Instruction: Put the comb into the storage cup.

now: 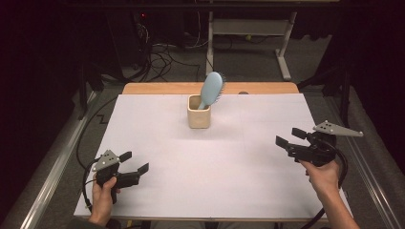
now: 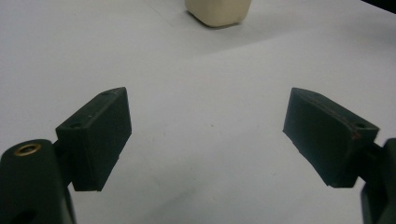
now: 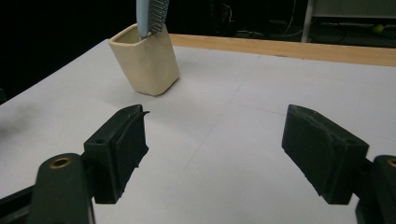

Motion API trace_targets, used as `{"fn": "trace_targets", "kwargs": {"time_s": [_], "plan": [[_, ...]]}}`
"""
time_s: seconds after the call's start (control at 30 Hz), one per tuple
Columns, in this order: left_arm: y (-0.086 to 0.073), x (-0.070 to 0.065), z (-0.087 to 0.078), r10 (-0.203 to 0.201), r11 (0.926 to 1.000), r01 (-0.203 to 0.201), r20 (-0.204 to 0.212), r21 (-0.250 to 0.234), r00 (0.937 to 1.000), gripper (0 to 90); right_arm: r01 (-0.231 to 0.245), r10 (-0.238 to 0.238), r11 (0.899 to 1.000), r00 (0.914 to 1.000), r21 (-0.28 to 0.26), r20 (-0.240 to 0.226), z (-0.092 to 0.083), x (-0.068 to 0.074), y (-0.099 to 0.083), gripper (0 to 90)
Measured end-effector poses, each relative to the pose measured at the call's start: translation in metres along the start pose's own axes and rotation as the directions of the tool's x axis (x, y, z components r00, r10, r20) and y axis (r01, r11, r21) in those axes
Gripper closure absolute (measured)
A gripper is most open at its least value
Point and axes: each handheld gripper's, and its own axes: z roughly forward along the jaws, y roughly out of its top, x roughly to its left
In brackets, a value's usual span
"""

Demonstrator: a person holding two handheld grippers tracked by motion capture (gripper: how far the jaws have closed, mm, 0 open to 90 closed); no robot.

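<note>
The left tool sits at the lower left of the high view, held in a hand that comes in from the bottom edge, its two black jaws spread apart with nothing between them. In the left gripper view the same jaws stand wide, one at the lower left and one at the lower right, with bare white counter showing in the gap. The right tool is at the right of the high view, a little above the middle height of the frame, gripped by the other hand; its jaws too are apart and empty, and a grey three-cornered plate tops it. In the right gripper view the jaws rise from the bottom corners with the white sheet between them.

Well apart from both tools, near the upper middle of the high view, a cream-coloured cup stands upright on the counter. A light blue hairbrush stands in it, handle down, its head leaning toward the upper right above the rim. The right gripper view shows the cup at the upper left with the brush's bristles above it; the left gripper view catches only the cup's base at the top edge. A strip of bare wood runs along the counter's far edge.
</note>
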Motion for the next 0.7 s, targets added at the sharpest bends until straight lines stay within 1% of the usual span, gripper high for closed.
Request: {"fn": "trace_targets", "kwargs": {"time_s": [0.27,0.7], "plan": [[0.000,0.000,0.000,-0.001,1.0000,0.001,0.000,0.000,1.0000,16.1,-0.012,0.012,1.000,0.9999,-0.013,0.004,-0.007,-0.001,-0.008,22.6],[0.000,0.000,0.000,-0.004,1.0000,0.004,-0.002,-0.001,1.0000,16.0,-0.011,0.011,1.000,0.9998,-0.026,0.018,-0.017,-0.002,-0.019,22.5]]}}
